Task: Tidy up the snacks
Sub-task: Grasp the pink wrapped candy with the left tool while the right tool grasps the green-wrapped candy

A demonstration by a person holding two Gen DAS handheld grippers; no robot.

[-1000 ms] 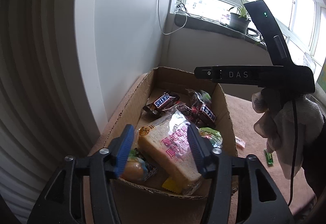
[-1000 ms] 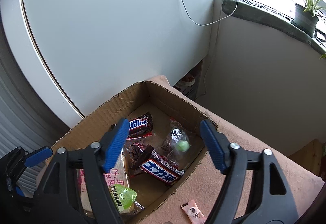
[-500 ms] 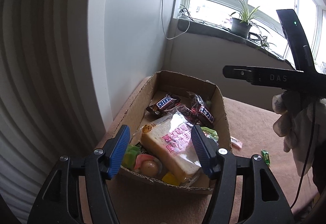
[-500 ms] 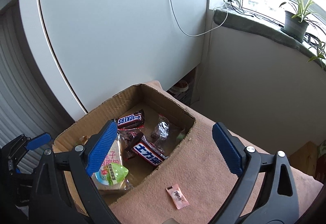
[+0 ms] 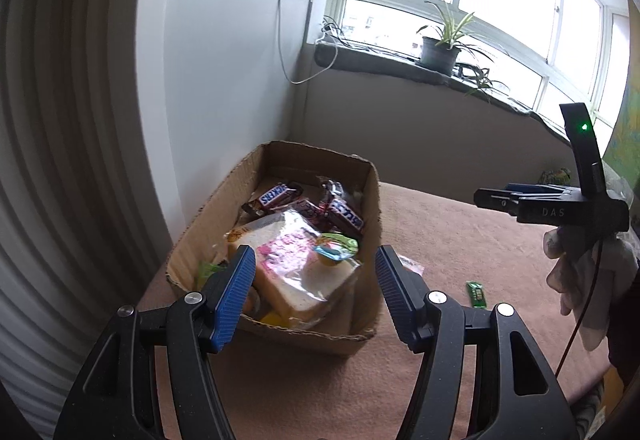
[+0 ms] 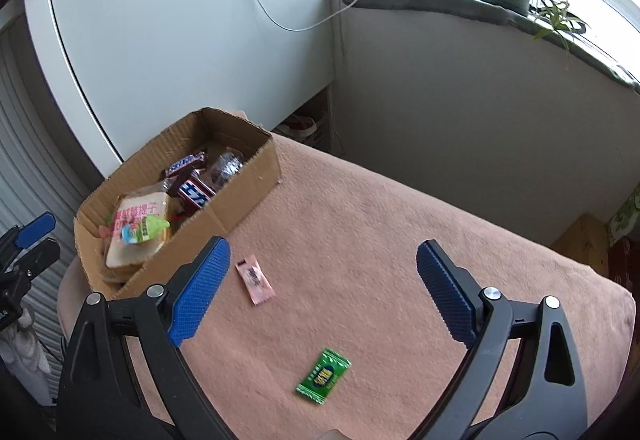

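A cardboard box [image 5: 372, 199] [image 6: 248, 195] stands at the back left of the cloth-covered table. It holds a wrapped bread slice [image 5: 296, 264] [image 6: 136, 224], Snickers bars [image 5: 278, 193] [image 6: 186, 164] and a jelly cup [image 5: 334, 250]. A pink sachet [image 6: 255, 279] and a green candy [image 6: 323, 376] [image 5: 476, 294] lie loose on the cloth to the right of the box. My left gripper [image 5: 314, 264] hovers open before the box's near end, holding nothing. My right gripper [image 6: 323, 252] stands wide open above the cloth, with the sachet below its left finger and the candy nearer the camera.
The pinkish-brown cloth [image 6: 400, 224] covers the whole table, whose edge drops off at the right. A white panel [image 6: 180, 19] rises close behind the box. A potted plant [image 5: 438, 53] sits on the window sill. A gloved hand [image 5: 576, 264] holds the right gripper.
The right gripper has swung away from over the box to the right, above the loose sachet and candy, and its jaws have widened. The left gripper has drawn back slightly from the box.
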